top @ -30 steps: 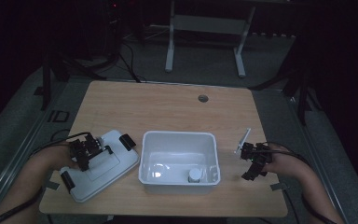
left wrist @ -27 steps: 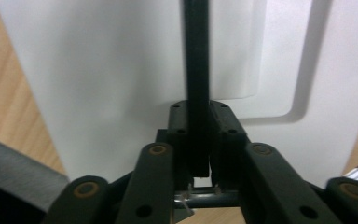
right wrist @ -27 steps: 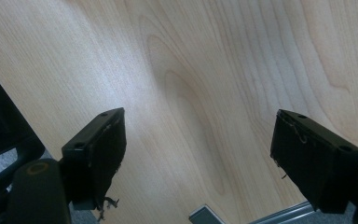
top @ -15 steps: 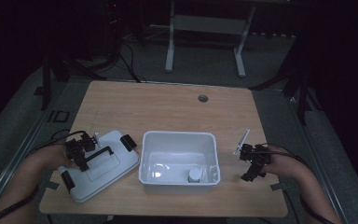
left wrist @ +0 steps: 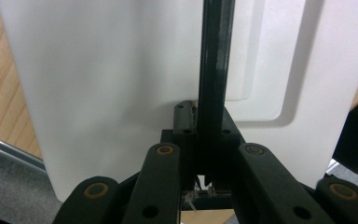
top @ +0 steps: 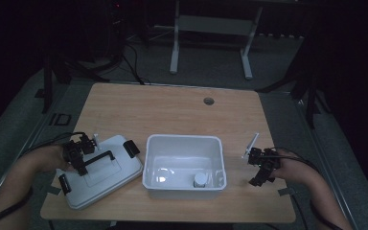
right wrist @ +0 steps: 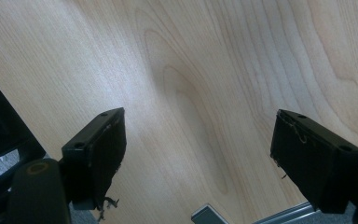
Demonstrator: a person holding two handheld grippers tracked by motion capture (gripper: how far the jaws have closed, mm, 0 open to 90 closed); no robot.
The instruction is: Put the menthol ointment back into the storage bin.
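Dim room, wooden desk [top: 172, 110]. White lid [top: 103, 172] lies at 9 o'clock of the white tub [top: 184, 165]; the left hand-held gripper [top: 82, 160] is clamped on its black handle [left wrist: 213, 70]. At 3 o'clock, the right hand-held gripper [right wrist: 198, 154] stands apart above bare wood.

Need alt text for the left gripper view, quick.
The left gripper is shut on the black handle of a white lid, seen close up. Wooden table shows at the left edge.
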